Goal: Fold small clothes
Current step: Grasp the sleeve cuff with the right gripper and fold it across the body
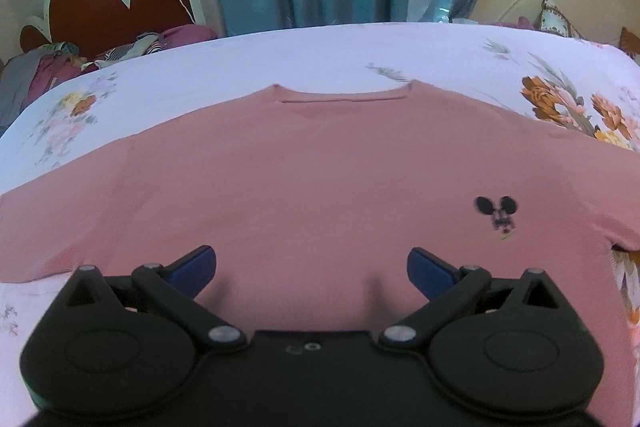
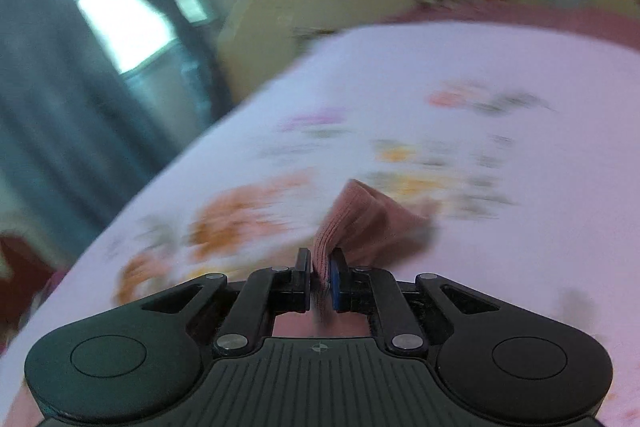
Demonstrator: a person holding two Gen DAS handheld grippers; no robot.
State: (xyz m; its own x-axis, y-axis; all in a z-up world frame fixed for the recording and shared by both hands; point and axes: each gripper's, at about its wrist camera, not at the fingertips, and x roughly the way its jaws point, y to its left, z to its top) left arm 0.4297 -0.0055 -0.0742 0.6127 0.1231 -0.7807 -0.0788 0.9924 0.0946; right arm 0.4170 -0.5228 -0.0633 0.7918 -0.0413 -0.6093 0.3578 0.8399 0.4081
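working a pink t-shirt (image 1: 304,167) that lies spread flat, front up, on the bed (image 1: 320,51), collar at the far side, small dark mouse print (image 1: 498,213) near my right. no fold in the body that i can see from the left wrist view; sleeves out to both sides.

left claw (image 1: 311,269): jaws wide apart, nothing between them, hanging just above the near part of the shirt.

right claw (image 2: 320,281): jaws together, clamped on a ribbed pink edge (image 2: 352,223) of the shirt, cloth standing up off the floral sheet (image 2: 480,87). which edge it is i cannot tell; that view is badly blurred.

my read: early. first fold only being started on the right side. left to do: carry that edge across, fold the other side, then fold lengthwise.
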